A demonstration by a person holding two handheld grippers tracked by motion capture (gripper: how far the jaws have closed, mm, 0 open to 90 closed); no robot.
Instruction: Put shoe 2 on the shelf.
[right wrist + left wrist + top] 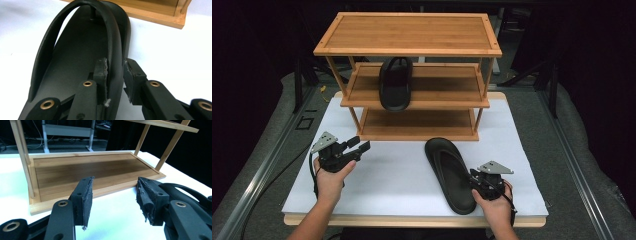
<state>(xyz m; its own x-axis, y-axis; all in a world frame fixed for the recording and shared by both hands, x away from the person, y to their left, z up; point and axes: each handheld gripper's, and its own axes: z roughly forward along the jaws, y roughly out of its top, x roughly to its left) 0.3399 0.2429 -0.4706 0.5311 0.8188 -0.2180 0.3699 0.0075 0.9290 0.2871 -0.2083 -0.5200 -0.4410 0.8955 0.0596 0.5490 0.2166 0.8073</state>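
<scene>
A black flip-flop sandal [451, 172] lies on the white table top, toe toward the shelf. My right gripper [473, 177] is at its near right edge, and in the right gripper view the right gripper [115, 72] is shut on the sandal [75, 57], one pad inside against the strap and the other outside the rim. A second black sandal [395, 82] rests on the middle shelf of the bamboo rack [412, 35], its heel jutting over the front edge. My left gripper [360, 144] hovers open at the left, before the bottom shelf [87, 170]; nothing is between the left gripper [113, 195] pads.
The three-tier rack stands at the back of the white sheet [402, 175], with slim posts at its corners [25, 157]. The table's front wooden edge [412, 220] runs just beyond my hands. Grey floor and metal rails flank the table.
</scene>
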